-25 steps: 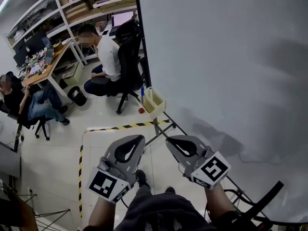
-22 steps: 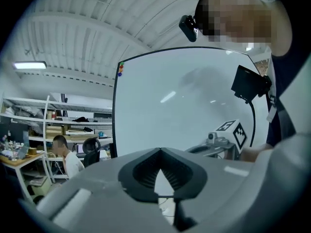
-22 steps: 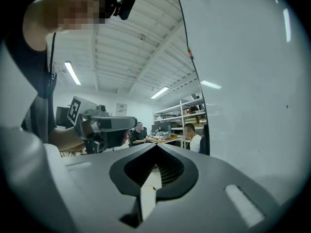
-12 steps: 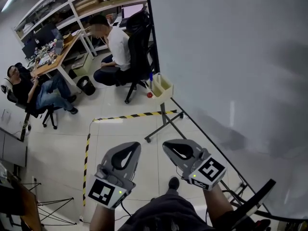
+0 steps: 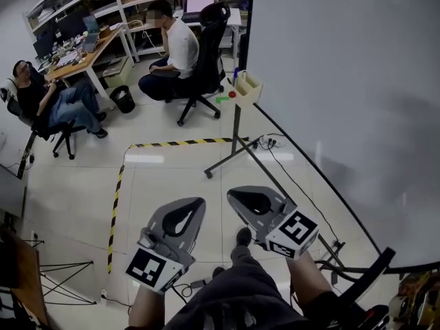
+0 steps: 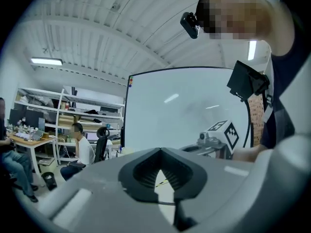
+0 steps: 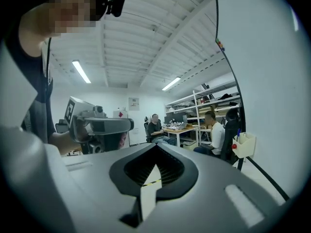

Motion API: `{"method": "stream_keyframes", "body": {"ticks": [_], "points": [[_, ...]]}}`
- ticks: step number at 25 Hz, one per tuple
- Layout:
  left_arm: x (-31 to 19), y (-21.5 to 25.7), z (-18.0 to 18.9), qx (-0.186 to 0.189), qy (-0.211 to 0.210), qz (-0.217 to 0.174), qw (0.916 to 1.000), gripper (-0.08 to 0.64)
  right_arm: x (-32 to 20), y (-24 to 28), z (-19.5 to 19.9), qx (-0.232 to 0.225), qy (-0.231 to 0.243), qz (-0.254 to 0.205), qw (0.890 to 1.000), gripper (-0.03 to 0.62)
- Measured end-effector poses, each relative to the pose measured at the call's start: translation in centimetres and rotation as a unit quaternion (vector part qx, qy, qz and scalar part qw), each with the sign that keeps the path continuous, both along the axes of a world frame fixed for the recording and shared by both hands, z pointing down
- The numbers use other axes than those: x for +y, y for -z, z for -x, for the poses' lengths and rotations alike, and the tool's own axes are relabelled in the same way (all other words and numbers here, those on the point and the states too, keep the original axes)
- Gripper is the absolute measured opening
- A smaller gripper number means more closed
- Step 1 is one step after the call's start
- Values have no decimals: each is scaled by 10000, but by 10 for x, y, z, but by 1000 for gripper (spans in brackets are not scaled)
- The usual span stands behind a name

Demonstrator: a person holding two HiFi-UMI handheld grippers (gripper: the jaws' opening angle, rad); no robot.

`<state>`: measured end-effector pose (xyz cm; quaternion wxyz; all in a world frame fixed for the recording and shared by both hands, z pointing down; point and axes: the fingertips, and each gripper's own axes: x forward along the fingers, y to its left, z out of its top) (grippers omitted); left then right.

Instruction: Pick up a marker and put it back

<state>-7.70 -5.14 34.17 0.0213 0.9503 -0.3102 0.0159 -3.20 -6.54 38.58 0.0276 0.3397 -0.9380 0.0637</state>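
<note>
A beige marker box (image 5: 249, 88) hangs at the whiteboard's (image 5: 344, 81) far lower corner, with a blue marker (image 5: 236, 73) standing in it and red and green items (image 5: 232, 94) beside it. The same box (image 7: 245, 145) shows far off in the right gripper view. Both grippers are held low in front of me, well short of the box. My left gripper (image 5: 199, 200) is shut and empty, and so is my right gripper (image 5: 232, 192). In each gripper view the jaws meet at the tip, left gripper (image 6: 160, 150) and right gripper (image 7: 156, 145), with nothing between them.
The whiteboard stands on a metal stand (image 5: 230, 153) with cables (image 5: 269, 143) on the floor. Yellow-black tape (image 5: 175, 143) marks the floor. Two seated people (image 5: 180, 47) (image 5: 41, 98) work at a desk (image 5: 79, 53) with shelves behind. A bin (image 5: 124, 100) is nearby.
The view has shifted: the marker box now sits higher and farther in the frame and more floor shows. Both grippers stay shut, side by side, slightly lower in the frame.
</note>
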Motion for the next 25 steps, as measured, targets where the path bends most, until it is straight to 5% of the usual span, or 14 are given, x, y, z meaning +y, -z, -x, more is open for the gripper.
{"method": "stream_keyframes", "body": {"ticks": [4,12,25], "points": [[36,-8,37,23,4,45,10000,6,38,7,31,143,15,-126,9998,0],[86,-15,39,199,-417,178,9988,6,101,25,32,451,-215,-258,9984,0],[186,-22,-33,178,-752,333,9965,6,206,10,-42,428,-484,-185,9977,0]]}}
